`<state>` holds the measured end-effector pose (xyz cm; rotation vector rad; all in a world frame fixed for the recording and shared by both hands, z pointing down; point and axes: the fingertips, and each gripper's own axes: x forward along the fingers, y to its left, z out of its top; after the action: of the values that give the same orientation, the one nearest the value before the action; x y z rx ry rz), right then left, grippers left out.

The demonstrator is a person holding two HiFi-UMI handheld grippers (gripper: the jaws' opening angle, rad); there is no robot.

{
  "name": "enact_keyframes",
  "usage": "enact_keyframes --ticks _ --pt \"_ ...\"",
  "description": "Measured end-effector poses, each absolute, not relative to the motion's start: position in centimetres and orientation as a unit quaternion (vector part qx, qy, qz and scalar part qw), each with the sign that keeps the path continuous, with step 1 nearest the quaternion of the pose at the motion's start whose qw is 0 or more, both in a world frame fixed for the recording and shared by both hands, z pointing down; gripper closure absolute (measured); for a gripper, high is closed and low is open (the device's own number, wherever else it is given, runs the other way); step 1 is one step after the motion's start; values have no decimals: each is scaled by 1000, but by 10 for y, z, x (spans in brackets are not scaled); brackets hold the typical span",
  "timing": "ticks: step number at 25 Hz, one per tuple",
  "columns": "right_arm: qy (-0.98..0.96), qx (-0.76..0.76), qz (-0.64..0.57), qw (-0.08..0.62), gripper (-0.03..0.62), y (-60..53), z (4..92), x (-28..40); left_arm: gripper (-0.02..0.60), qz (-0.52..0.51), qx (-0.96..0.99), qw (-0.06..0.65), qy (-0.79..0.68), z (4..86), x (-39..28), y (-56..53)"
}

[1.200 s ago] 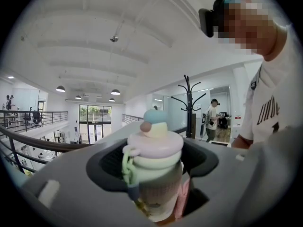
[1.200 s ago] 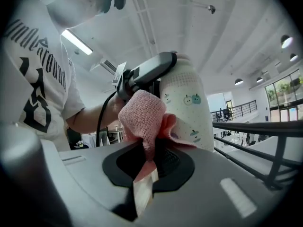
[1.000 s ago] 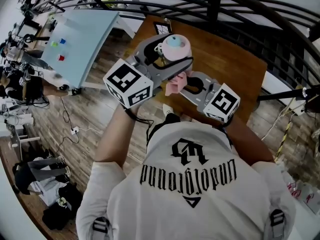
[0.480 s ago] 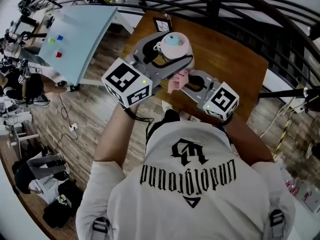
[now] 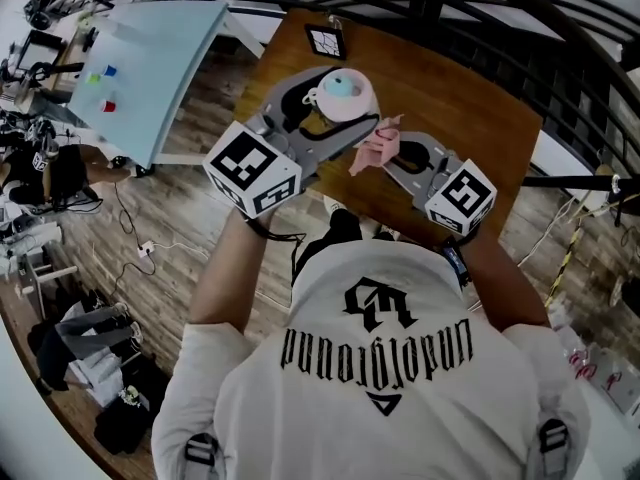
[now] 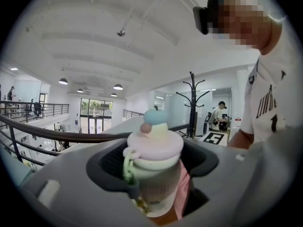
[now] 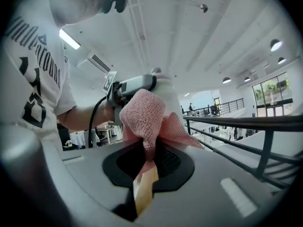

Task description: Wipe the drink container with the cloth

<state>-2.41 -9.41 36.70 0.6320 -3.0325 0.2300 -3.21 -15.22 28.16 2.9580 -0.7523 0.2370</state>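
Note:
The drink container (image 5: pixel 343 93) is a pink cup with a pastel lid and a blue knob. It is lifted above the brown table (image 5: pixel 470 108), and my left gripper (image 5: pixel 332 108) is shut on its body. In the left gripper view the cup (image 6: pixel 155 145) stands upright between the jaws, with a green strap hanging at its left. My right gripper (image 5: pixel 388 150) is shut on a bunched pink cloth (image 5: pixel 377 144), which sits just right of the cup, touching or nearly touching it. In the right gripper view the cloth (image 7: pixel 143 113) hides most of the cup.
A square marker card (image 5: pixel 325 40) lies at the table's far edge. A black railing (image 5: pixel 500 13) curves behind the table. A light-blue table (image 5: pixel 150 63) with small coloured blocks stands at the left, above a wooden floor with cables and gear. A coat rack (image 6: pixel 191 103) stands further off.
My right gripper has carried the cloth up and to the right, from under the cup's near side to its right side. The left gripper still holds the cup in the same place.

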Motion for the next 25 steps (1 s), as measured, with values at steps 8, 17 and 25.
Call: enact_keyframes --ticks 8,17,25 --pt "-973 230 28 6 562 -137 318 -30 199 72 967 66 -237 304 -53 -174" --pt "-964 246 79 64 562 -168 414 -57 199 59 966 69 -243 336 -84 -206" --pt "-950 281 104 87 562 -187 463 -43 199 57 963 67 -254 372 -90 -221"
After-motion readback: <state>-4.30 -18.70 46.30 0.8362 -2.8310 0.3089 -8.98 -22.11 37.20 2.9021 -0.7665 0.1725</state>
